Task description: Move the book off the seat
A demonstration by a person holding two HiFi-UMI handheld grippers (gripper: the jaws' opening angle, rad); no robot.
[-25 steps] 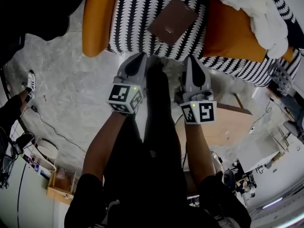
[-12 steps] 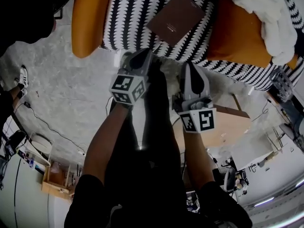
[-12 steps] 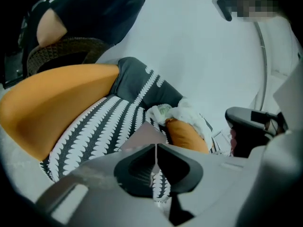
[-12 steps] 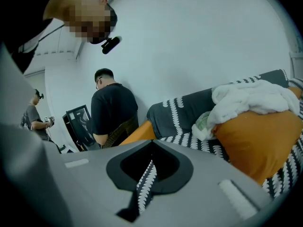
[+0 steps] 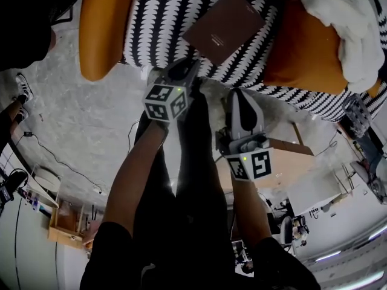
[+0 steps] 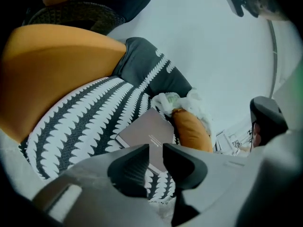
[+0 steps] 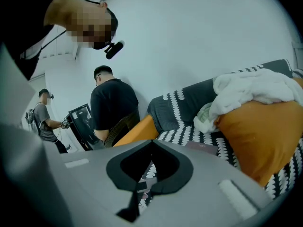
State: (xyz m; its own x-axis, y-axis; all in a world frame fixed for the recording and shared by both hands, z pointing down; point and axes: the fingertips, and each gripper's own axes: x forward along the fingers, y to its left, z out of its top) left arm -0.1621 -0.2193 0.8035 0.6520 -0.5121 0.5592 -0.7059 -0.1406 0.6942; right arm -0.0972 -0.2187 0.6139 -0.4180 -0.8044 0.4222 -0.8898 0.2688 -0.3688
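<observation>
A thin brown book lies flat on the black-and-white patterned seat of an armchair. My left gripper is at the seat's front edge, just short of the book. In the left gripper view its jaws are opening, a narrow gap shows between them, and the book lies beyond with nothing in the gap. My right gripper hangs lower, off the seat's front. Its tips meet, shut on nothing, with the book far ahead.
Orange armrests flank the seat. A white blanket is heaped over the right one. A wooden board stands on the floor at the right. Cables run across the floor at the left. Two people stand behind the chair.
My left gripper has moved forward to the seat's front edge, closer to the book. My right gripper has dropped back a little. The chair and book now fill more of the view.
</observation>
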